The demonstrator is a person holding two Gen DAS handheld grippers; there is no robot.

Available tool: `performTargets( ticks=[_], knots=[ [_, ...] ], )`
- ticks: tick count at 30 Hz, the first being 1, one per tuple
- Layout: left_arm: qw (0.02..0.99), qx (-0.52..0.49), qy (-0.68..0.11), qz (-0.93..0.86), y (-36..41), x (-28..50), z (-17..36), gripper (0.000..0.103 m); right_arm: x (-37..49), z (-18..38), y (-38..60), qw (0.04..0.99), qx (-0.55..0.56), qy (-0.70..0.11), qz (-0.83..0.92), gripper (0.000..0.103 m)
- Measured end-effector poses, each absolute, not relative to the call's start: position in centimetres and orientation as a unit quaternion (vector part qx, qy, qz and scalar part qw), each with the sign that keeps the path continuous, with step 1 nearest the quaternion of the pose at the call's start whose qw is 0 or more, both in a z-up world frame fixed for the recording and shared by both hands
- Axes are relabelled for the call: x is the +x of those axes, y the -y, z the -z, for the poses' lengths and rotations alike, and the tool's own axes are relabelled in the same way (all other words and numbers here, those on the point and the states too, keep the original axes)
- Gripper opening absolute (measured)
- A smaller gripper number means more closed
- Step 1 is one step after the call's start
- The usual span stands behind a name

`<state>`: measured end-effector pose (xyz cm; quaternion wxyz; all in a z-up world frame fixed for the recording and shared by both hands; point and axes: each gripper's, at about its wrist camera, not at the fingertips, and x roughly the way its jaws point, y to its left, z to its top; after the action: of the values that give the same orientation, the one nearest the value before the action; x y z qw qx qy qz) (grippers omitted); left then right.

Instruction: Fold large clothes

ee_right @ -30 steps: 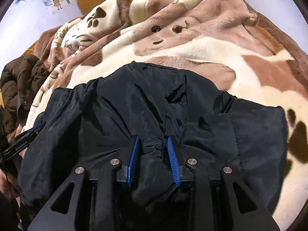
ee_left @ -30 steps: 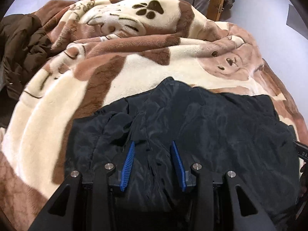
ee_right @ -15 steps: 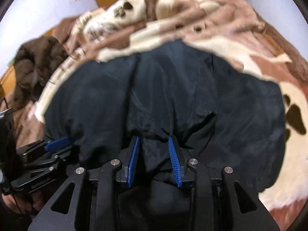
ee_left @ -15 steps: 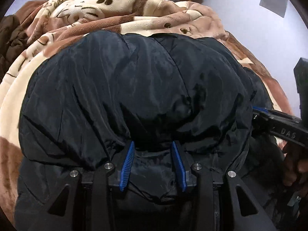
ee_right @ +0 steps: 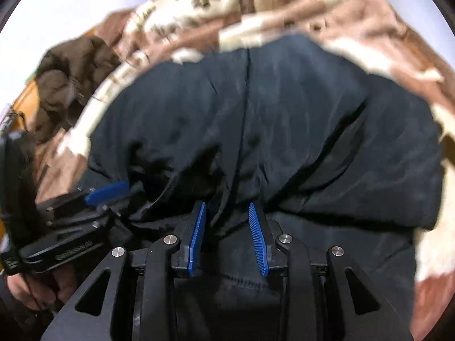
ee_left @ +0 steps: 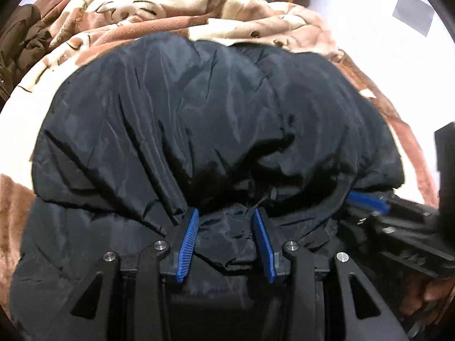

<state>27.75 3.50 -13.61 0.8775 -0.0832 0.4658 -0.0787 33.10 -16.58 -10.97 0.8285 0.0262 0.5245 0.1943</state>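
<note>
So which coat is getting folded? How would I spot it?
Look at the big fluffy blanket with paw prints covering the bed. The black jacket lies in the middle of it, its near edge pinched by both grippers. The other coat, the brown jacket, is bunched at the blanket's left edge, untouched.

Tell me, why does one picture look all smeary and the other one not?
Right wrist view: motion blur smears the blanket and the brown coat. Left wrist view: sharper, the black jacket shows crisp wrinkles and soft sheen. Both views: the fisheye lens bends the edges, dark corners.
</note>
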Motion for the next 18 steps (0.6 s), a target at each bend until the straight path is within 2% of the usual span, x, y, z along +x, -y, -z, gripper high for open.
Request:
performTargets(
  ticks=[18],
  knots=[
    [0.884,-0.057,-0.46,0.058,-1.7,29.5,15.1,0.042,34.4,13.1,15.8,0.84,0.022,-0.509,-0.187,0.032]
  ],
)
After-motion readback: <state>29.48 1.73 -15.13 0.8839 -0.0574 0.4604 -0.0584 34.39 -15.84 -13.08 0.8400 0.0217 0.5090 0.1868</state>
